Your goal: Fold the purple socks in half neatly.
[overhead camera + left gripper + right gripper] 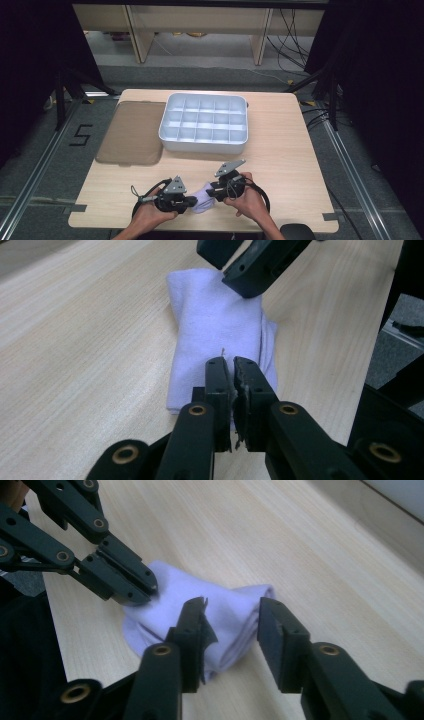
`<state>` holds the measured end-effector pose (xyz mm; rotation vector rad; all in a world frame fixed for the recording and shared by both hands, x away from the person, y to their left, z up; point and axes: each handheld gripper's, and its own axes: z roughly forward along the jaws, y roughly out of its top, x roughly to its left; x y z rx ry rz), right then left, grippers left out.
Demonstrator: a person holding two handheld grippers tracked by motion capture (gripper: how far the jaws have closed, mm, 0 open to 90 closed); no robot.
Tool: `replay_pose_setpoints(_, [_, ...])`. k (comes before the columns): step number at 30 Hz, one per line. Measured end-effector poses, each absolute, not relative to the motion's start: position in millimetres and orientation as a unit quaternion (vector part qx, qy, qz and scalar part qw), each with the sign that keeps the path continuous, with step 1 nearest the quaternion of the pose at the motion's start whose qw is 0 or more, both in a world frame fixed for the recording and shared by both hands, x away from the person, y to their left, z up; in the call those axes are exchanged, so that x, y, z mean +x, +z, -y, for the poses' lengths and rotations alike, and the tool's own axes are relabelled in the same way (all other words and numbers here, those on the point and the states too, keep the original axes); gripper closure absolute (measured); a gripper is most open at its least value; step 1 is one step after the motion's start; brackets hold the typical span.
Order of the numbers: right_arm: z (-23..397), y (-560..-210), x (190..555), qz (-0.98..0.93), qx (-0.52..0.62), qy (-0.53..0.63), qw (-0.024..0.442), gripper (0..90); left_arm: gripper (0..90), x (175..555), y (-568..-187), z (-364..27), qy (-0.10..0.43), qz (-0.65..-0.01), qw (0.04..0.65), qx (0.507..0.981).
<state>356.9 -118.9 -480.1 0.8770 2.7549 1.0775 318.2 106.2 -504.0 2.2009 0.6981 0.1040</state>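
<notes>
L gripper point(232, 365): jaws pressed nearly together, pinching near edge of the cloth; a thin bit of fabric sits in the slit betw. the pads. In right gripper view it comes in from upper left, tips point(132, 587) closed on the cloth's far corner.
R gripper point(232, 617): jaws spread, a clear gap betw. them; cloth lies in that gap and under the tips, pads not pressing on it. Left pad looks frayed at the edge. In left gripper view its jaws hang over the cloth's far end.
Cloth point(215, 325): pale lilac, folded into a thick bundle w. layered edges; flat on table, directly ahead of L fingers and betw. R fingers. In high view point(202, 200) it sits betw. the two grippers, near the table's front edge.
Hands: left hand point(150, 212) and right hand point(247, 197) each wrap a gripper body; both come in from bottom of high view, close together.
Table point(280, 165): light wood, bare around the cloth.
Tray point(204, 122): white, many compartments, well beyond both sets of fingers toward far side.
Lid point(132, 132): brownish translucent, flat, just beside tray's left side, well apart from L fingers.
</notes>
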Motion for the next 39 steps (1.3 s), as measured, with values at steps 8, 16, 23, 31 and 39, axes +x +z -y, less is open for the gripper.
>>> replay_pose_setpoints(8, [113, -488, 371, -0.889, 0.314, 0.335, -0.01, 46.7, 84.5, 317, -504, -105, 0.047, -0.271, 0.404, 0.873])
replay_pose_setpoints(16, [107, -496, 377, -0.895, 0.314, 0.315, -0.037, 46.3, 84.5, 318, -504, -105, 0.049, -0.266, 0.398, 0.877])
replay_pose_setpoints(23, [107, -498, 378, -0.89, 0.321, 0.32, -0.056, 58.1, 84.3, 317, -504, -106, 0.046, -0.266, 0.402, 0.875])
replay_pose_setpoints(31, [110, -501, 377, -0.875, 0.337, 0.34, -0.078, 67.0, 65.3, 310, -495, -119, 0.053, -0.268, 0.422, 0.864])
replay_pose_setpoints(39, [112, -503, 376, -0.873, 0.329, 0.353, -0.077, 69.9, 45.8, 306, -492, -157, 0.066, -0.306, 0.434, 0.845])
